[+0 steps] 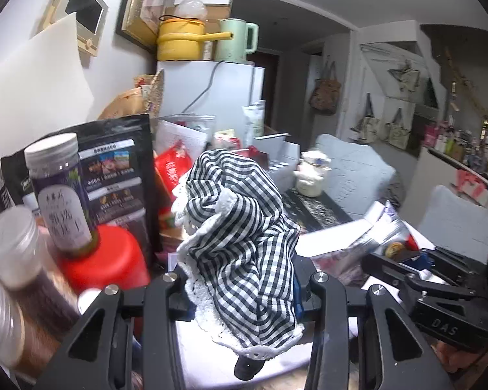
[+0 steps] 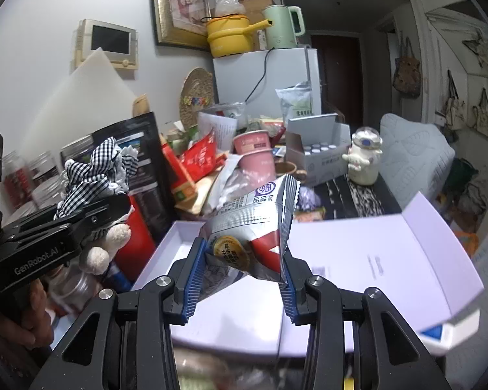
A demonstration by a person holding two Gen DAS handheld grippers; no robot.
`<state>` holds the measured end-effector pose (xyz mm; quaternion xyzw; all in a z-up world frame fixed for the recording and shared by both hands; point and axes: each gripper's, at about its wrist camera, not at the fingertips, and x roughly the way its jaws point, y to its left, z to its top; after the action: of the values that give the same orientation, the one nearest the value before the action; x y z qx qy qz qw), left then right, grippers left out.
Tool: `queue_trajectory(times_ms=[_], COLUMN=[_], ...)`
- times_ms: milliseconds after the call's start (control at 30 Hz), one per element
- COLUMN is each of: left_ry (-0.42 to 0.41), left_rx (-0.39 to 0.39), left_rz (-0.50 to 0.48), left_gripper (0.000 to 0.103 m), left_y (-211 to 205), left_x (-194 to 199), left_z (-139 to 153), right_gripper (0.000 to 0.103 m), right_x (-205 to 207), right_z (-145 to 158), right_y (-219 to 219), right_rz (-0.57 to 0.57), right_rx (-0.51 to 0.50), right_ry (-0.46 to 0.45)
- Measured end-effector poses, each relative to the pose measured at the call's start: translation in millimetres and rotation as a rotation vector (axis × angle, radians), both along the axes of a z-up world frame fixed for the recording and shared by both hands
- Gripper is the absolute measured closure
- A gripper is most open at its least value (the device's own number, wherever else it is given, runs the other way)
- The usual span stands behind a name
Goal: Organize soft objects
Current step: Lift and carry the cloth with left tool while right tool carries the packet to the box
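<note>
My left gripper [image 1: 240,287] is shut on a plush toy in a black-and-white checked dress [image 1: 237,227] with white lace trim, held in the air. The toy [image 2: 94,175] and the left gripper [image 2: 91,217] also show at the left of the right wrist view, with the toy's cream feet hanging below the fingers. My right gripper [image 2: 240,276] is shut on a silver and red foil snack pouch [image 2: 253,224], held above an open white box [image 2: 358,247]. The right gripper also shows at the right of the left wrist view [image 1: 406,266].
Jars [image 1: 58,191] and a red lid [image 1: 104,260] stand close on the left by a black pouch [image 1: 120,175]. Packets, a pink cup [image 2: 255,152], a carton of bottles [image 2: 318,152] and a cream figurine [image 2: 364,159] crowd the table. A fridge [image 2: 263,78] stands behind.
</note>
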<state>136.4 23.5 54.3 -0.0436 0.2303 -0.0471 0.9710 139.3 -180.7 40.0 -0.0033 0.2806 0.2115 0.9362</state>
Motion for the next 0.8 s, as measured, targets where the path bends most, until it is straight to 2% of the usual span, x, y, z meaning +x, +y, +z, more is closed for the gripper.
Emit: queue_trajectory(times_ms=[200,300,467,700,800], left_ry=[0.008,0.037,0.088,0.194,0.272], left_rx=[0.015,0.011,0.029,0.068,0.051], left_rz=[0.035,0.038,0.055,0.072,0.067], left_gripper=[0.063,0.063,0.063,0.063,0.063], left_y=[4,6,8,7,7], left_x=[31,49,73,100,111], left_z=[-1,-10,-27,-63,-79], right_gripper=[0.062,0.062,0.062,0.062,0.062], right_x=[39,57,88,108,115], right_z=[-2,-6,-19,-43,-54], right_y=[7,11,18,29,29], right_rz=[0.001,0.006,0.014,0.033,0.035], right_rx=[0.026,0.015,0.023,-0.036,-0.039], right_ry=[0.01,0.008,0.059,0.129,0.172])
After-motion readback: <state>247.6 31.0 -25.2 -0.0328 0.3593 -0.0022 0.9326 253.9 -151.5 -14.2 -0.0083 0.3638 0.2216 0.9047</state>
